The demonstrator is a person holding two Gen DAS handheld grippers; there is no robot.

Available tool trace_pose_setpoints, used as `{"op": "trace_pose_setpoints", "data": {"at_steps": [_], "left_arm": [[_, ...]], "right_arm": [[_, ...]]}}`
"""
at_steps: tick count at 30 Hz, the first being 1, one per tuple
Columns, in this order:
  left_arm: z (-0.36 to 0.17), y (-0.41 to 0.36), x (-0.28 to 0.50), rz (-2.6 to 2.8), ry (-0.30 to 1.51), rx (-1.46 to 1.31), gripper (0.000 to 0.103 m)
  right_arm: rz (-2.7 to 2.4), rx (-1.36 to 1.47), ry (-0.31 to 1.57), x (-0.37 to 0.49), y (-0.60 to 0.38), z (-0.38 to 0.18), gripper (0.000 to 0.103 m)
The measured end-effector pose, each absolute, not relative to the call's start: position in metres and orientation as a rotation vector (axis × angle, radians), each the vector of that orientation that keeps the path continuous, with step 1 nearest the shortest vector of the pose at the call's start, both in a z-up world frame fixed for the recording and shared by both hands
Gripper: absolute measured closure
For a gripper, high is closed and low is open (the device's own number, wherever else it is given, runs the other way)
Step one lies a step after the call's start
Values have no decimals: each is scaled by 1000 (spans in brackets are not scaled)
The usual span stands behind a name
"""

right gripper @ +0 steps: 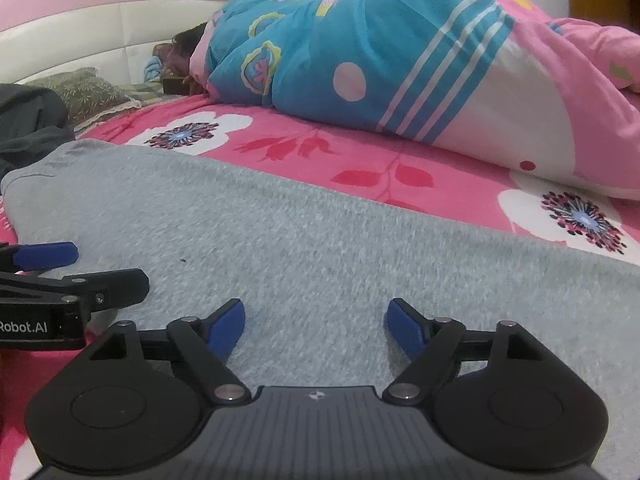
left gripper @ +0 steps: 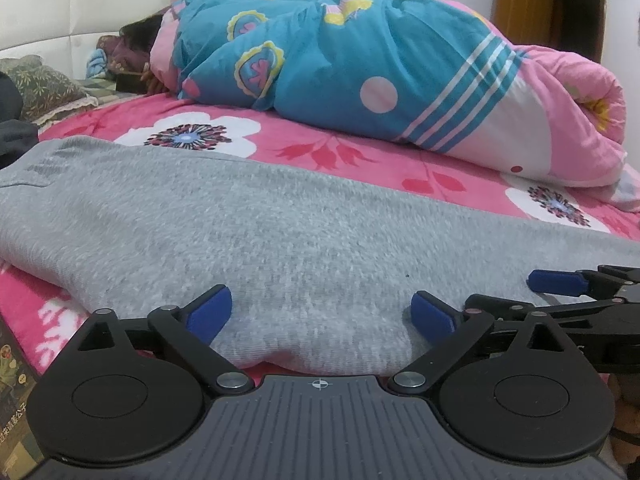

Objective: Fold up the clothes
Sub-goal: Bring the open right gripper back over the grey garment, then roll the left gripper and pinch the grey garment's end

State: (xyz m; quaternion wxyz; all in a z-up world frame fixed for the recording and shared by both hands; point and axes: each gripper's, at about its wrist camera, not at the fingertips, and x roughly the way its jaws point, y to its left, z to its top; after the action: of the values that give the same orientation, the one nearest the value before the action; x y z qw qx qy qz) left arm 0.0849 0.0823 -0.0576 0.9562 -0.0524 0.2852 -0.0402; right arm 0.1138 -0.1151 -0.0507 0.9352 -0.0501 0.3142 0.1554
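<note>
Both the left gripper (left gripper: 322, 316) and the right gripper (right gripper: 316, 326) rest released, jaws wide and empty, at the near edge of a grey garment (left gripper: 248, 232) spread flat on the pink floral bed (left gripper: 360, 156), seemingly between folds, with the next calling for a fresh pinch on an edge.

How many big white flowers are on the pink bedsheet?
2, counting across both views. One white flower lies past the grey garment, towards the headboard. The other flower lies at the right, below the rolled quilt. More may hide under the garment or quilt.
</note>
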Motion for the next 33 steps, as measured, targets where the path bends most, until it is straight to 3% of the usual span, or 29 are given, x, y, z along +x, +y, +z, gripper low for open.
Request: {"op": "trace_pose_setpoints", "data": {"at_steps": [5,14,22,29,33], "left_arm": [[-58,82,84,-81,566,-109,4],[-33,106,65,-100,420,-227,4],[17,235,48,102,342,-444,4],[-20,365,74,237,475,-818,4],[-48,401,91,237,490,-999,4]], "right_arm": [[306,-100,659,119,-113,-53,4],[305,-86,651,119,-115,-57,2],[308,-78,647,118,-116,-57,1],[316,-70,642,118,-118,-57,0],[318,-69,642,119,-119,-58,0]]}}
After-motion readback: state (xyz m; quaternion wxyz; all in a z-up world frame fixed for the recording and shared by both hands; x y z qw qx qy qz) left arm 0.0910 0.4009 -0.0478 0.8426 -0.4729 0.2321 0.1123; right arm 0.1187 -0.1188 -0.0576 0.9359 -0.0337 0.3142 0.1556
